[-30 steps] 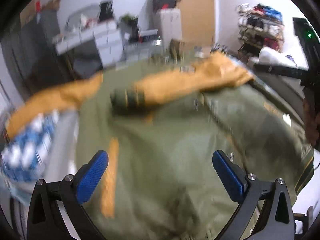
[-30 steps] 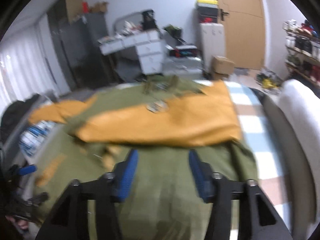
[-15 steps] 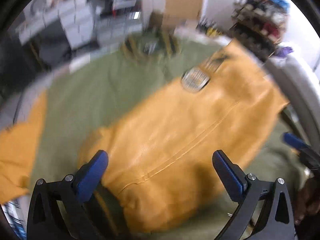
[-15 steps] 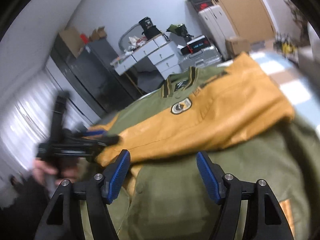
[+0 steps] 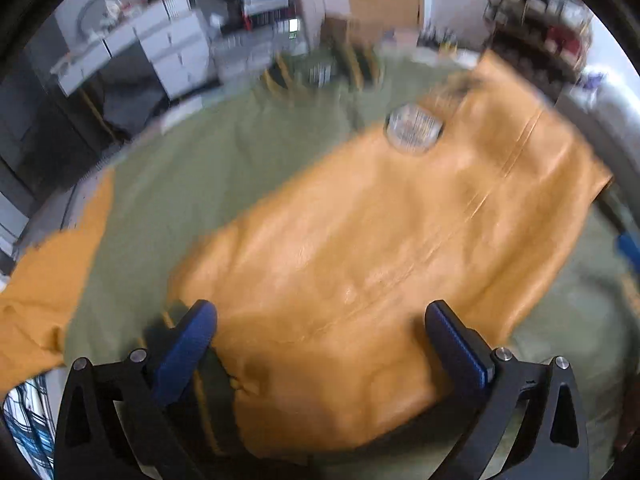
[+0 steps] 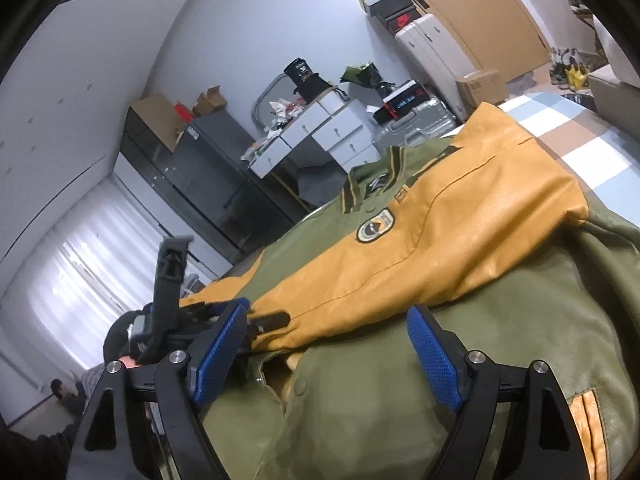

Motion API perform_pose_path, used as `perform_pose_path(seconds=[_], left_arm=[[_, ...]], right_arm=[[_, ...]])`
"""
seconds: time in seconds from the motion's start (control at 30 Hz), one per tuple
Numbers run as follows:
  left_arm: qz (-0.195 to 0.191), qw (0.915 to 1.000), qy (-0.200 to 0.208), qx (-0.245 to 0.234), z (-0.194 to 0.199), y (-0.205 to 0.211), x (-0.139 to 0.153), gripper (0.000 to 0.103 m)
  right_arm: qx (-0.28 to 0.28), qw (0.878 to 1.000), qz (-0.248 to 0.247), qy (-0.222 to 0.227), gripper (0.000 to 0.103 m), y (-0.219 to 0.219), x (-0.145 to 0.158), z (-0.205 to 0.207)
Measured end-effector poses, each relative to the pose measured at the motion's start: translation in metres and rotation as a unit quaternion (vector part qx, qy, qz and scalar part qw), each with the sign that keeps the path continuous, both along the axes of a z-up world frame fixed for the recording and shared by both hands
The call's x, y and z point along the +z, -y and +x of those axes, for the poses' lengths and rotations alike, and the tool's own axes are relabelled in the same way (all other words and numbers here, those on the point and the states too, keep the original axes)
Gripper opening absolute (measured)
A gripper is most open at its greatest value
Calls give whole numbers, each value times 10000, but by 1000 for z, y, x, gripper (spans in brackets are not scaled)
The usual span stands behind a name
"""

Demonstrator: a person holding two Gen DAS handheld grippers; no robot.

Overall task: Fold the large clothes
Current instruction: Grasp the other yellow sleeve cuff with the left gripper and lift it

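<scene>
Left wrist view: the left gripper (image 5: 320, 340) now hangs low over the cuff end of the mustard sleeve (image 5: 380, 248), where a second ago it looked across the whole jacket (image 5: 208, 184) from farther back. Its fingers (image 5: 188, 344) stand wide, with the sleeve between them but not pinched. In the right wrist view the right gripper (image 6: 326, 354) has its fingers (image 6: 434, 356) opening over the green front, nothing clamped, and the view has tilted. I judge one sleeve is folded across the chest, filling the frame's centre; the other (image 5: 44, 292) lies spread at lower left. Count: one jacket, on a bed with a checked cover (image 6: 576, 152); two sleeves; one round patch (image 6: 375, 226); two grippers.
</scene>
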State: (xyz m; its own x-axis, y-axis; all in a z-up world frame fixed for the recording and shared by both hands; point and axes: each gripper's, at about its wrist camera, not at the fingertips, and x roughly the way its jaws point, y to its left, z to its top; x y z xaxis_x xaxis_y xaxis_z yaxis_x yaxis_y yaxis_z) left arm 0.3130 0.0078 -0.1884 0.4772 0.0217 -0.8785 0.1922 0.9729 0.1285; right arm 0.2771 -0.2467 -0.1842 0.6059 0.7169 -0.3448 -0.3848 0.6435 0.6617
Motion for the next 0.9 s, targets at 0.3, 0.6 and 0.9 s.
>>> perform_pose_path(seconds=[0.3, 0.6, 0.9], left_arm=[[-27, 9996, 265, 79, 7, -5, -13, 102], [-26, 9989, 466, 71, -24, -4, 1, 102], [-508, 9721, 1840, 1365, -109, -101, 115, 102]], right_arm=[[-55, 9999, -71, 75, 84, 0, 3, -5], [-165, 9998, -56, 11, 88, 5, 1, -2], [-226, 9997, 0, -72, 90, 9, 0, -3]])
